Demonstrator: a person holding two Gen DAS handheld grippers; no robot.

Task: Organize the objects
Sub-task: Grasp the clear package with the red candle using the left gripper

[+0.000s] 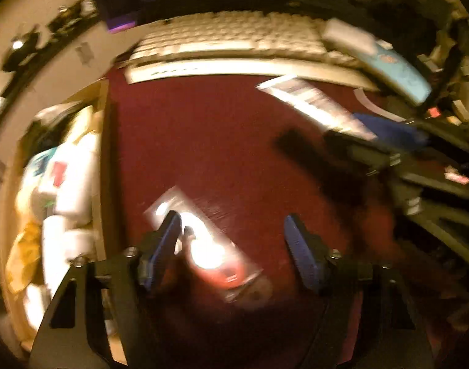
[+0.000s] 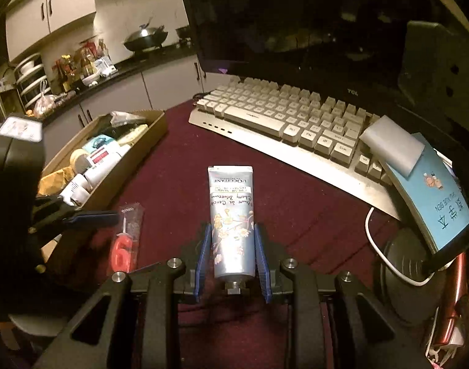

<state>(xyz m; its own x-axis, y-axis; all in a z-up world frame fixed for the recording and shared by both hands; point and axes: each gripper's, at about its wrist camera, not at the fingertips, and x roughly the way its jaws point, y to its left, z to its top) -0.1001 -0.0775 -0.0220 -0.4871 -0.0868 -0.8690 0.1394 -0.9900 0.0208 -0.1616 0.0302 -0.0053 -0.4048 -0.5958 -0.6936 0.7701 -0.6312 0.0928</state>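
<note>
A pale blue hand cream tube (image 2: 231, 221) points away from me, above the dark red cloth (image 2: 311, 209), with my right gripper (image 2: 231, 246) shut on its lower half. In the blurred left wrist view the same tube (image 1: 314, 104) shows at the upper right. A clear packet with a red number candle (image 2: 123, 246) lies flat on the cloth to the left. My left gripper (image 1: 233, 230) hangs open over that candle packet (image 1: 203, 246), its blue pads apart and not pressing on it. One of its fingers (image 2: 90, 216) shows in the right wrist view.
A cardboard box (image 2: 126, 172) holding several tubes and bottles stands at the left, also the box (image 1: 103, 153). A white keyboard (image 2: 280, 123) and dark monitor (image 2: 296, 30) lie beyond. A blue booklet (image 2: 428, 196) with a grey case (image 2: 391, 150) and a white cable (image 2: 385, 258) sit right.
</note>
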